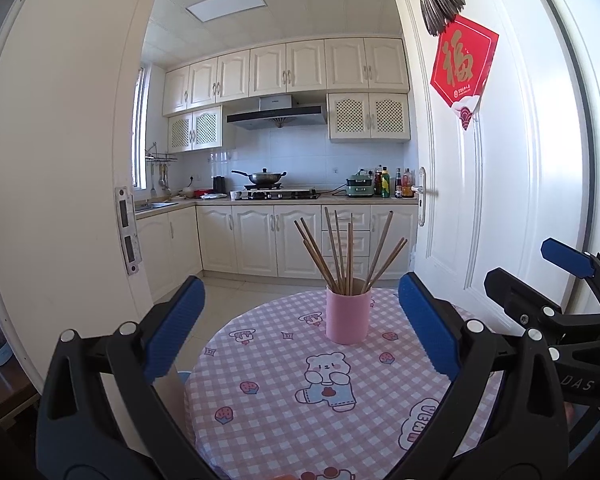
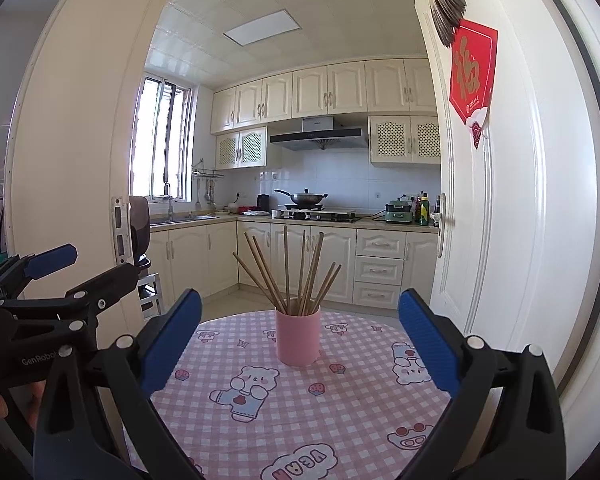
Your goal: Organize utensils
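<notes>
a pink cup (image 1: pixel 348 316) stands upright near the middle of the round bench (image 1: pixel 284 408), on its pink checked cloth printed with bears, and a bundle of wooden chopsticks (image 1: pixel 346 252) stands in it, their tips fanned out above the rim. the left tool (image 1: pixel 300 330) hovers over the near edge of the bench with its blue-padded fingers (image 1: pixel 174 328) spread wide and nothing between them; the cup sits ahead, apart from both fingers. the right tool (image 2: pixel 300 344) is likewise wide and empty, the cup ahead of it and untouched. each tool shows at the edge of the other's view, side by side. behind the bench an open white door (image 1: pixel 500 160) gives onto a kitchen.
</notes>
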